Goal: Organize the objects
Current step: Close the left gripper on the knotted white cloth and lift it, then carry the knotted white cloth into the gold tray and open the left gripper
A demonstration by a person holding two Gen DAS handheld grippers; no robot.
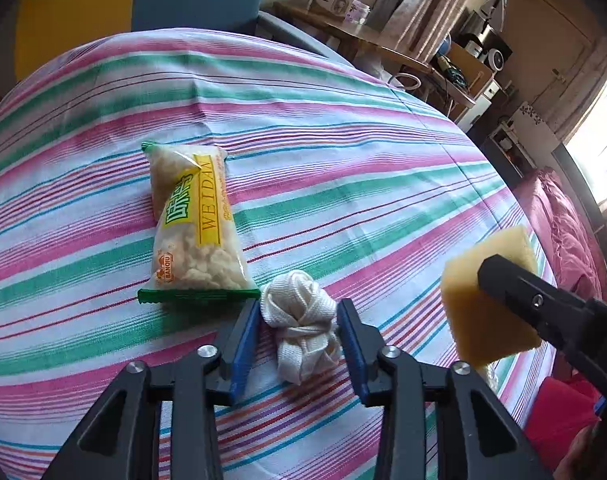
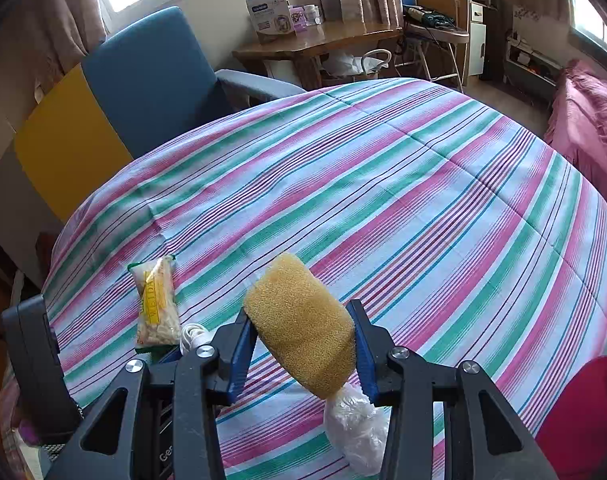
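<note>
Three things showed on the striped cloth [image 1: 343,160]: a snack packet [image 1: 193,220] lay lengthwise pointing away, its near end beside a knotted white lace [image 1: 303,324]. The left gripper [image 1: 299,340] straddled the lace, pads apart. Rightward, the right gripper [image 2: 303,344] clamped a yellow sponge [image 2: 299,324], tilted up-left.

The striped cloth [image 1: 343,168] covering the bed was matt woven cotton, faintly creased. The snack packet [image 1: 191,220] was glossy clear plastic film with crimped green ends. The white bundle [image 1: 303,324] looked like flat woven cotton tape, matt and ribbed. The yellow sponge [image 2: 303,328] was coarse, open-pored foam. A crinkled clear plastic bag [image 2: 355,436] lay below it. Each hand-held gripper had matt black plastic arms, ridged blue pads [image 1: 243,344] and shiny metal bolts [image 1: 207,351].
</note>
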